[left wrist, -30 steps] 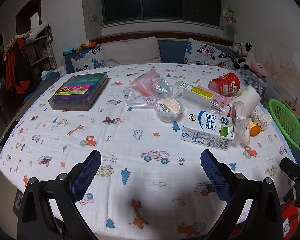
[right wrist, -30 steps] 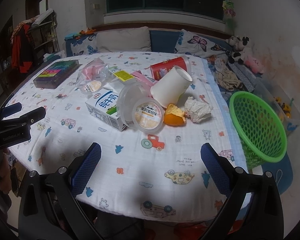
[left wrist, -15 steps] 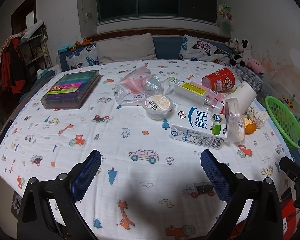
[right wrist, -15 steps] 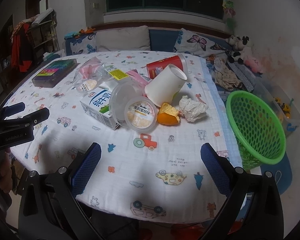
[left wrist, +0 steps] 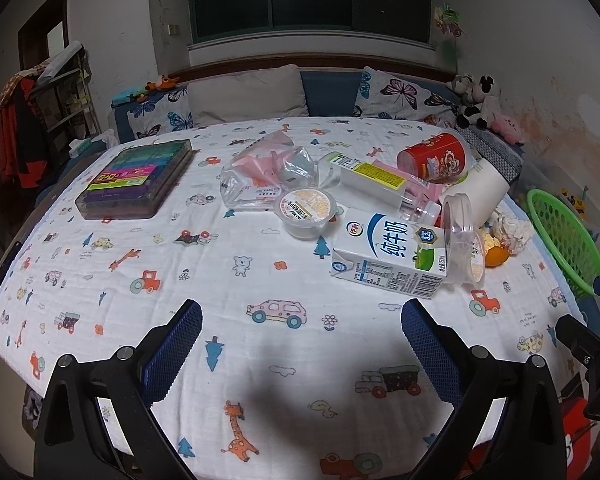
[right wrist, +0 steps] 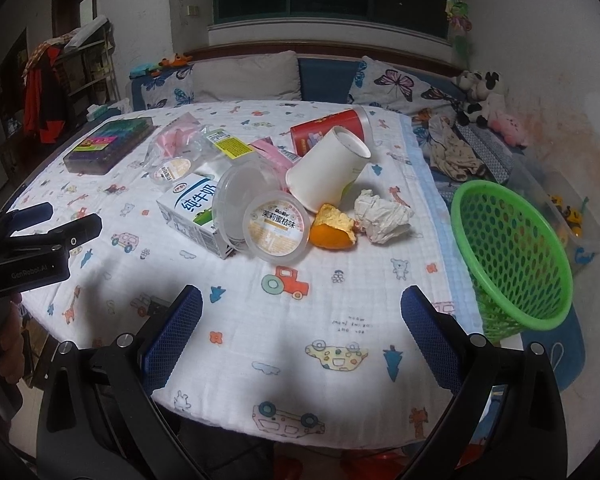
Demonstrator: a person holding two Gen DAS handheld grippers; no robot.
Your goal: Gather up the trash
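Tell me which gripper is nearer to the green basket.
Right. The right gripper hovers open over the table edge, the green basket just to its right. The left gripper sits farther left, also open.

Left gripper: black angular frame, two fingers faced with blue cross-hatched pads, round silver screws at finger joints. Right gripper: same build, black frame, blue textured pads, silver screws. Seen from right wrist view, left gripper body carries pale lettering "GenRobot.AI". Bit of bare skin just below it.
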